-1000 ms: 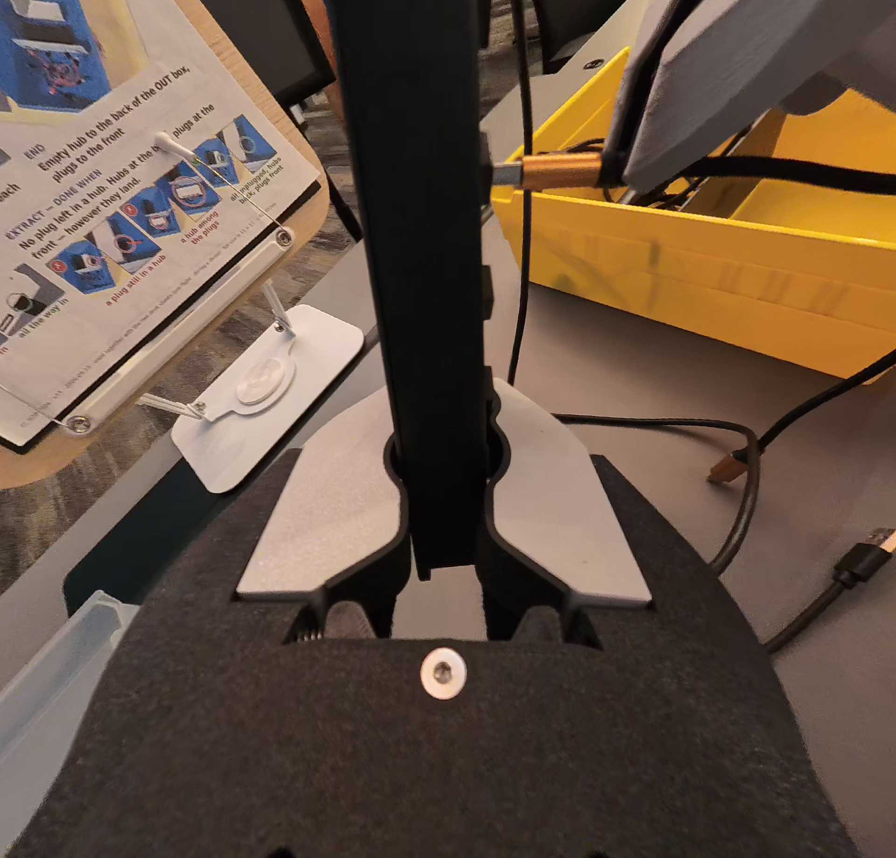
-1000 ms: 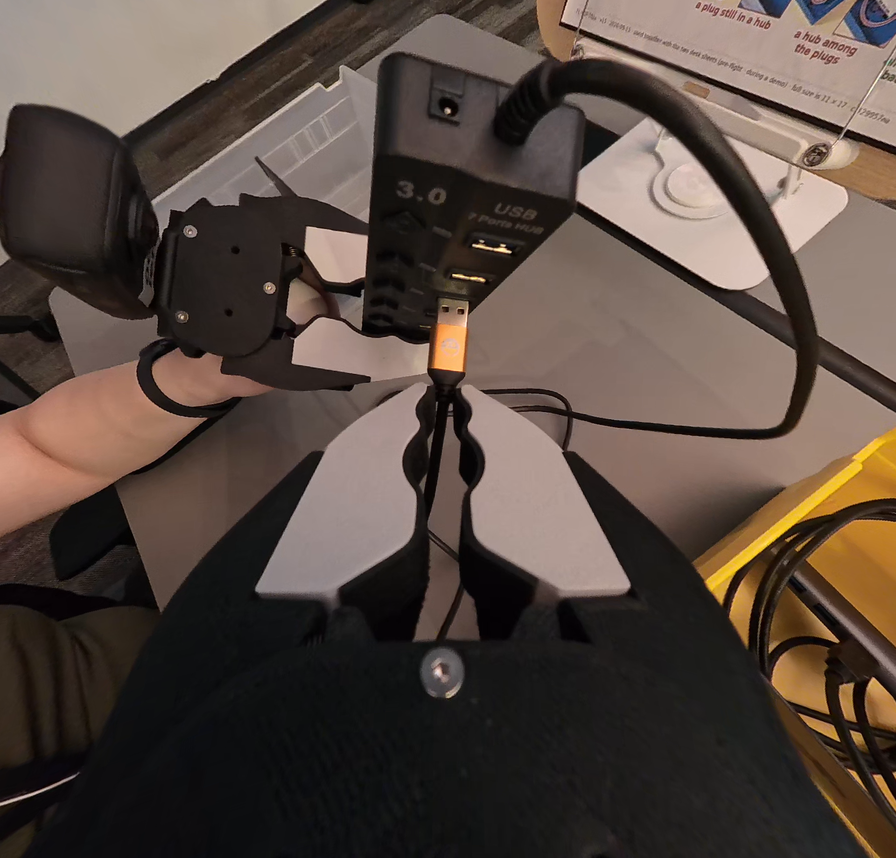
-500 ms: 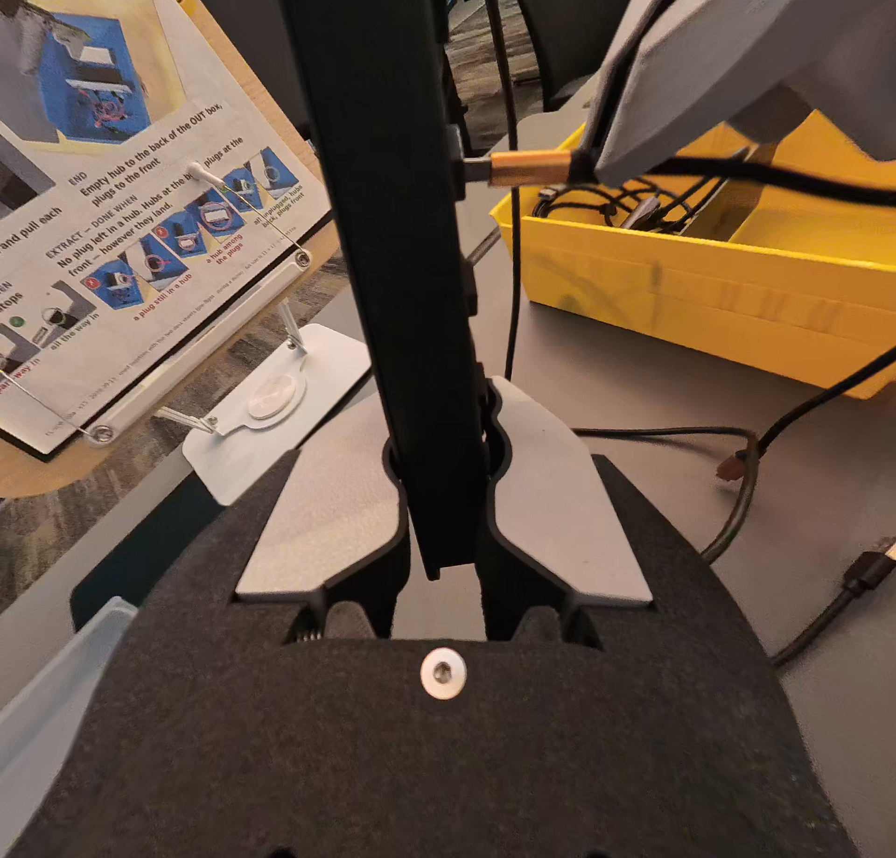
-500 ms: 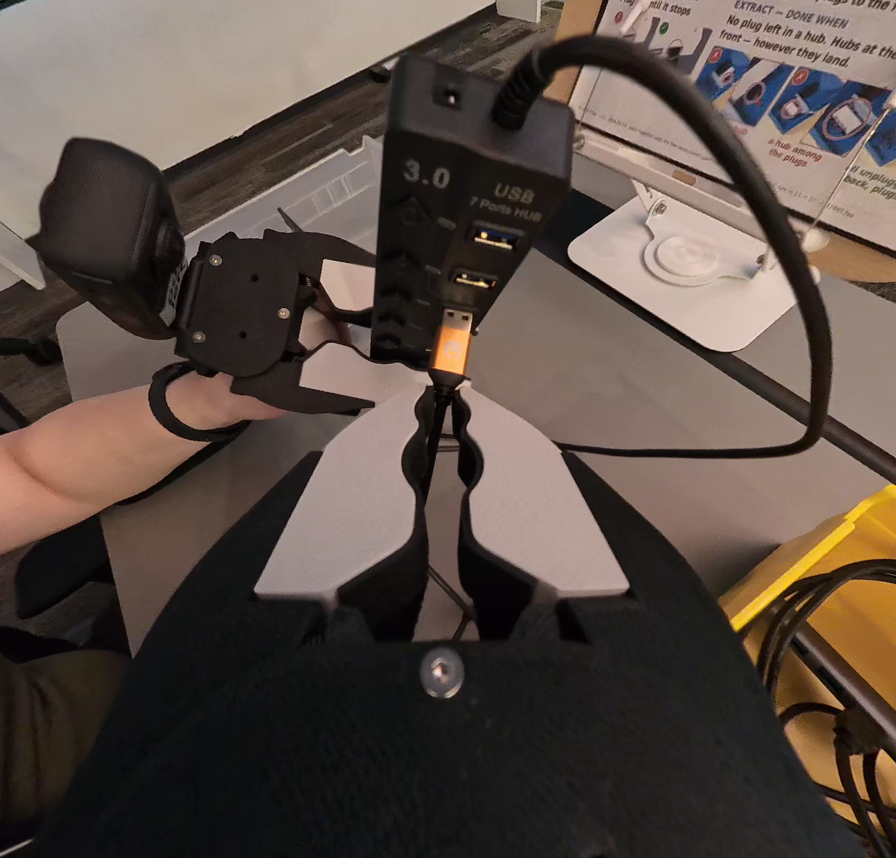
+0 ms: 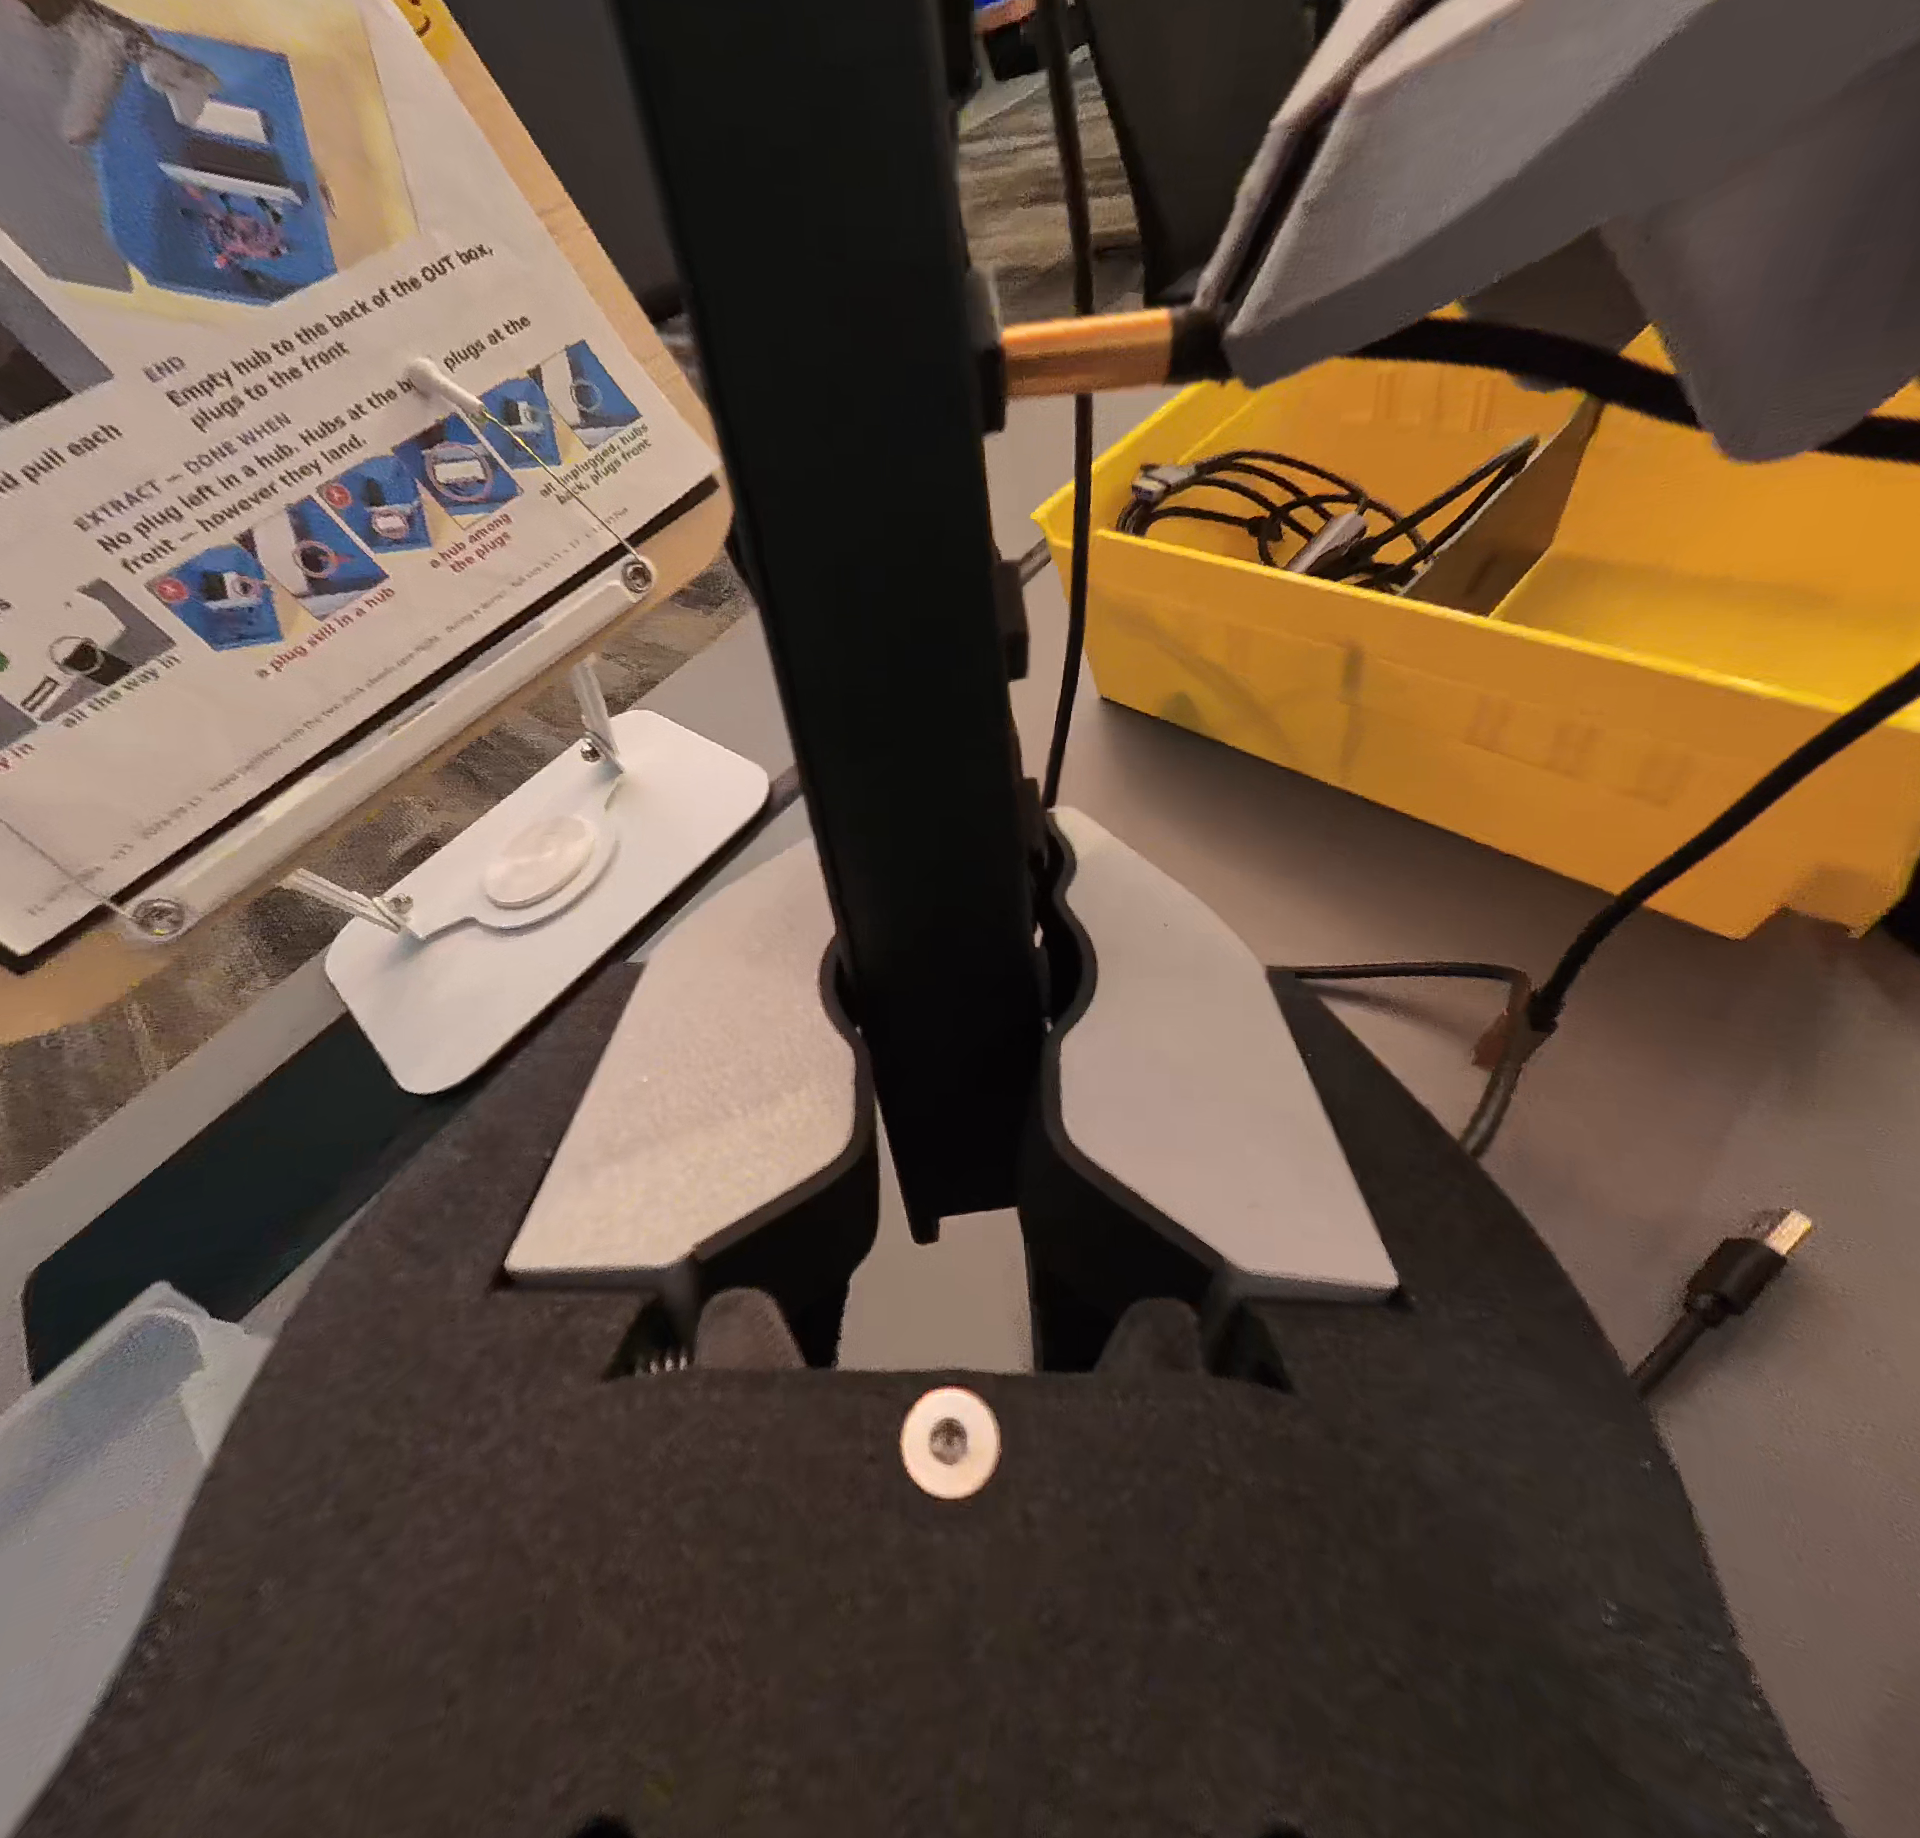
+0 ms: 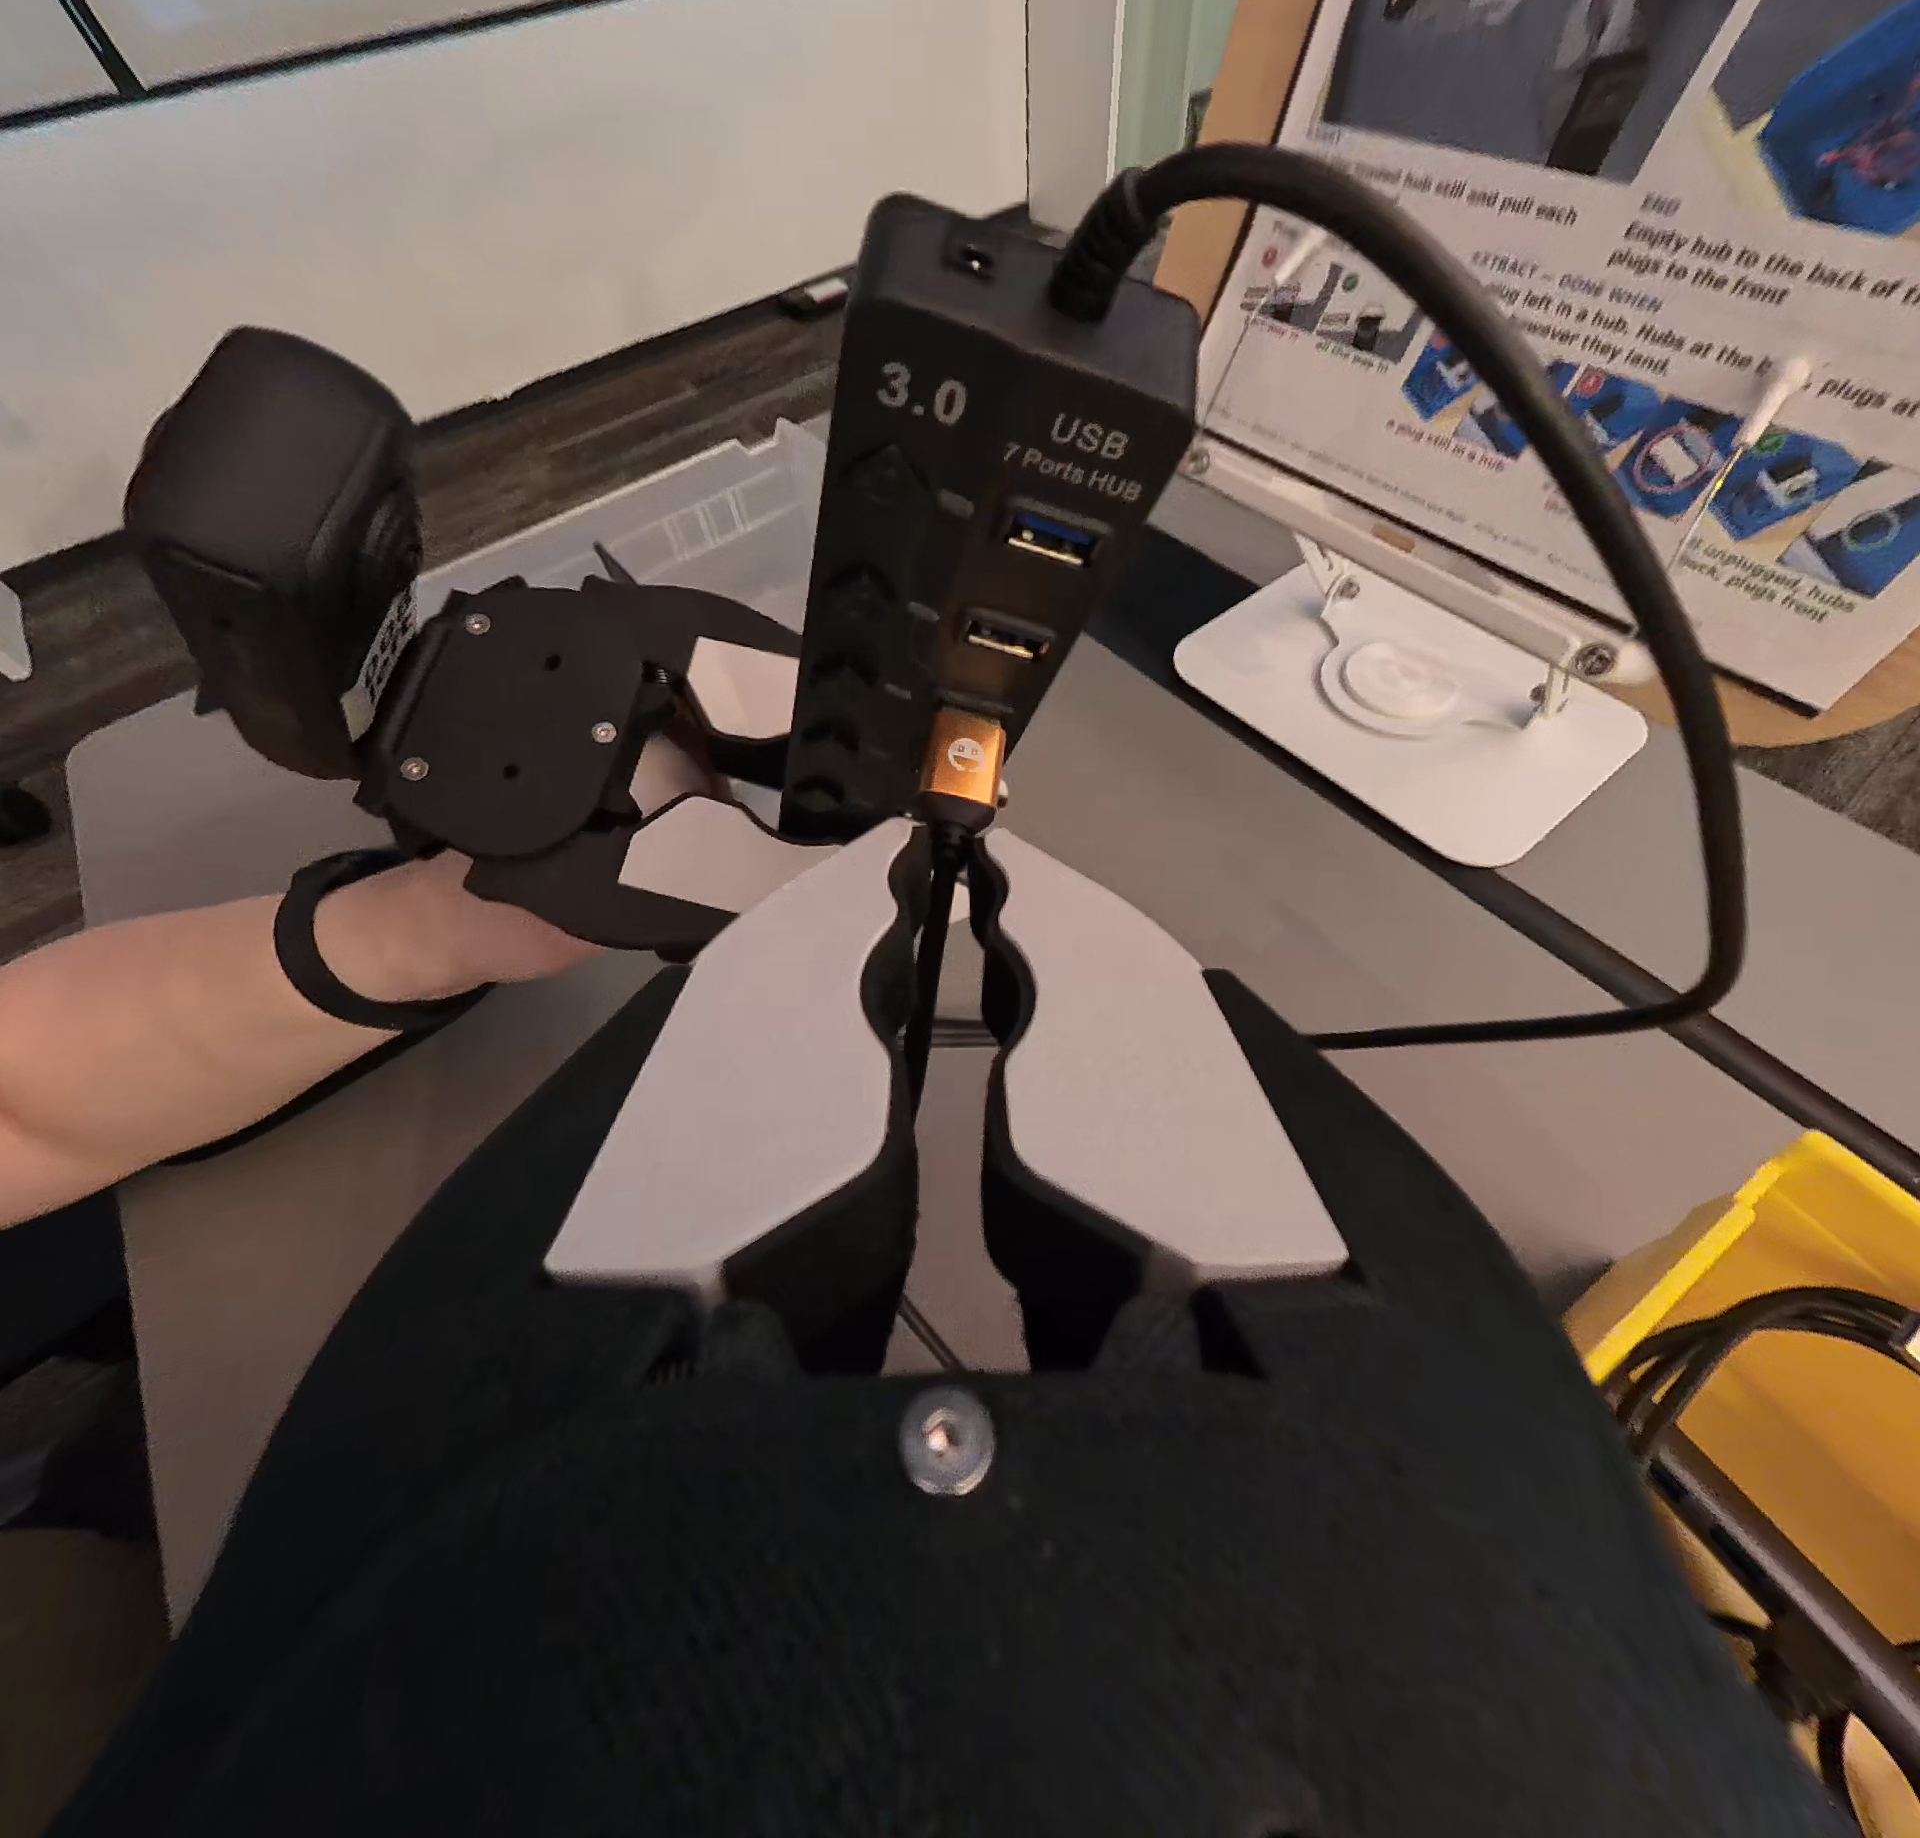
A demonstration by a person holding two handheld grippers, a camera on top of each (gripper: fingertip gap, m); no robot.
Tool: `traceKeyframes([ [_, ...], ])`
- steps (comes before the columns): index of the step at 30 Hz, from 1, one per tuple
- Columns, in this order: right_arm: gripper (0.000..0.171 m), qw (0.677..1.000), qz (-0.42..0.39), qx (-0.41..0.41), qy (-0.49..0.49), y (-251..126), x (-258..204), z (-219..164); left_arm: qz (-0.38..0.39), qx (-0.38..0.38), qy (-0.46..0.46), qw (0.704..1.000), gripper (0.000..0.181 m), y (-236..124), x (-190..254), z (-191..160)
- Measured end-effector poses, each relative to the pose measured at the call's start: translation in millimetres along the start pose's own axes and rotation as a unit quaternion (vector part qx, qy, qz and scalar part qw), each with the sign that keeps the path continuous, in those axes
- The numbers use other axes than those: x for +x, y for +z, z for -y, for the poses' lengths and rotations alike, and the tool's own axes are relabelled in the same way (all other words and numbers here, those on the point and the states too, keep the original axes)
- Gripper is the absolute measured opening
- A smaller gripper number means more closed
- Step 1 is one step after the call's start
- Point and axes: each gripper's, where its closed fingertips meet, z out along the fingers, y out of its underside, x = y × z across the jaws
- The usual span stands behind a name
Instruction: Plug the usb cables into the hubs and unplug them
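My left gripper [image 5: 945, 915] is shut on the lower end of a black USB hub [image 5: 831, 438] and holds it upright above the table. In the right wrist view the hub [image 6: 997, 500] faces me, its two upper ports empty. An orange USB plug [image 6: 961, 765] sits in the third port with no metal tip showing. My right gripper [image 6: 940, 843] is shut on the black cable just behind that plug. The plug [image 5: 1091, 354] also shows in the left wrist view, sticking out of the hub's side. The hub's own thick cable [image 6: 1621, 562] loops right.
A yellow bin [image 5: 1455, 708] holding cables stands at the right. An instruction sheet [image 5: 312, 438] on a white stand [image 5: 551, 884] is at the left. Loose cable plugs [image 5: 1756, 1258] lie on the grey table [image 5: 1299, 853]. A clear plastic box [image 5: 83, 1476] is at the near left. Spacing between my two grippers at the tips: around 8 centimeters.
The orange plug's bare metal tip was just in front of the third port; now it is pushed into the port. Both grippers have lifted and tilted up.
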Motion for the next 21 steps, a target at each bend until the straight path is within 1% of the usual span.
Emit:
traceKeyframes([
  [3, 0.008, 1.000, 0.001, 0.022, -0.002, 2.7, -2.8, 4.5, 0.008, 0.011, -0.012, 1.000, 0.027, -2.7, -5.3, 2.7],
  [7, 0.008, 0.998, -0.001, 0.057, 0.006, 7.3, -4.4, 10.9, -0.009, 0.020, -0.059, 0.998, 0.027, -3.9, -6.6, 3.3],
  [9, 0.009, 0.998, -0.007, 0.069, 0.002, 10.3, -4.6, 12.0, 0.000, 0.022, -0.067, 0.998, 0.026, -5.0, -10.1, 3.7],
  [16, 0.013, 0.989, -0.056, 0.105, -0.083, 15.8, -9.4, 19.5, -0.011, 0.038, -0.108, 0.993, 0.026, -8.3, -14.0, 7.0],
  [18, 0.013, 0.988, -0.062, 0.116, -0.078, 19.2, -11.1, 19.9, -0.005, 0.046, -0.113, 0.993, 0.026, -9.7, -15.6, 8.7],
  [21, 0.010, 0.983, -0.059, 0.161, -0.060, 17.0, -14.2, 27.4, 0.002, 0.064, -0.118, 0.991, 0.026, -12.4, -16.6, 13.0],
])
